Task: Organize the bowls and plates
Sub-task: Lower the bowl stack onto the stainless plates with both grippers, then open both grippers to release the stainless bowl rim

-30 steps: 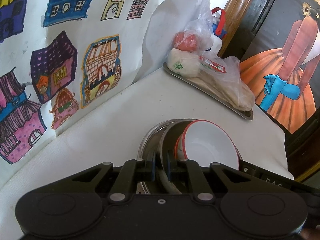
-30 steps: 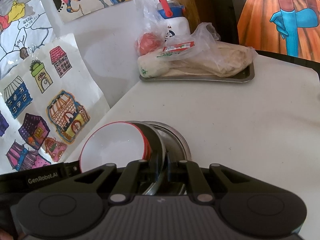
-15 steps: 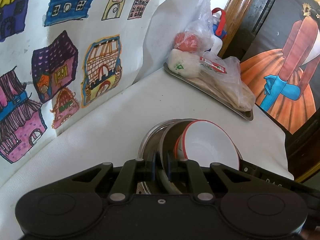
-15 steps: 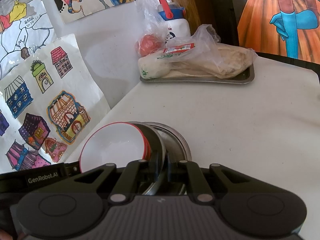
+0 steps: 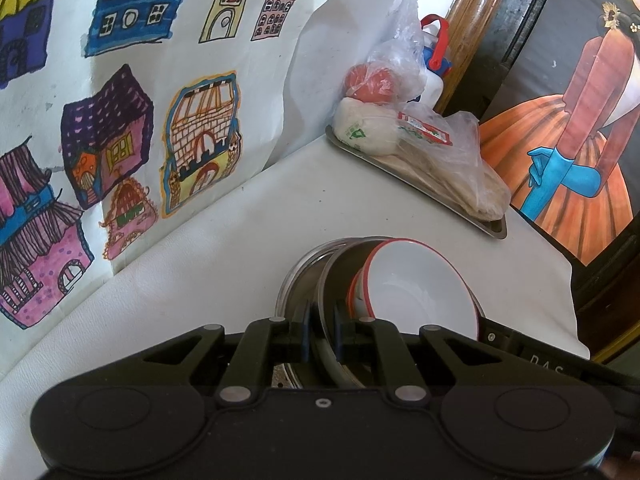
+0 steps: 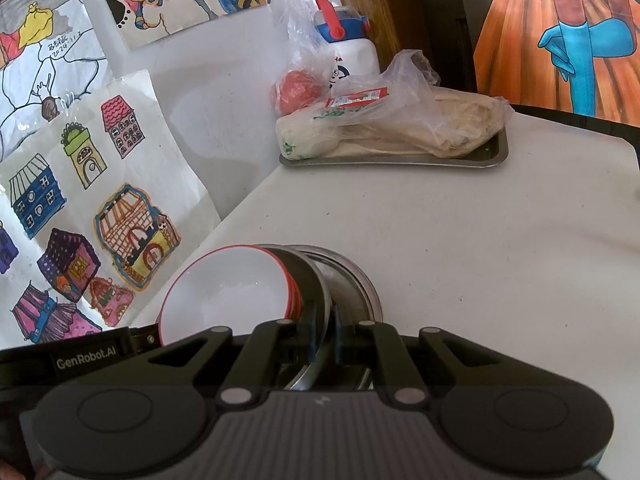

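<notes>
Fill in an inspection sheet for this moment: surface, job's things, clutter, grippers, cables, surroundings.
Surface: white table, a few small specks.
Job's things: red-rimmed white bowl inside a dark bowl, tilted in a steel bowl.
Clutter: steel tray carrying bagged food; red fruit in plastic; white bottle with a blue and red cap behind.
Grippers: left gripper and right gripper each shut on the dark bowl's rim, from opposite sides.
Cables: nothing seen.
Surroundings: children's drawings on the wall; painting of an orange-skirted figure.
</notes>
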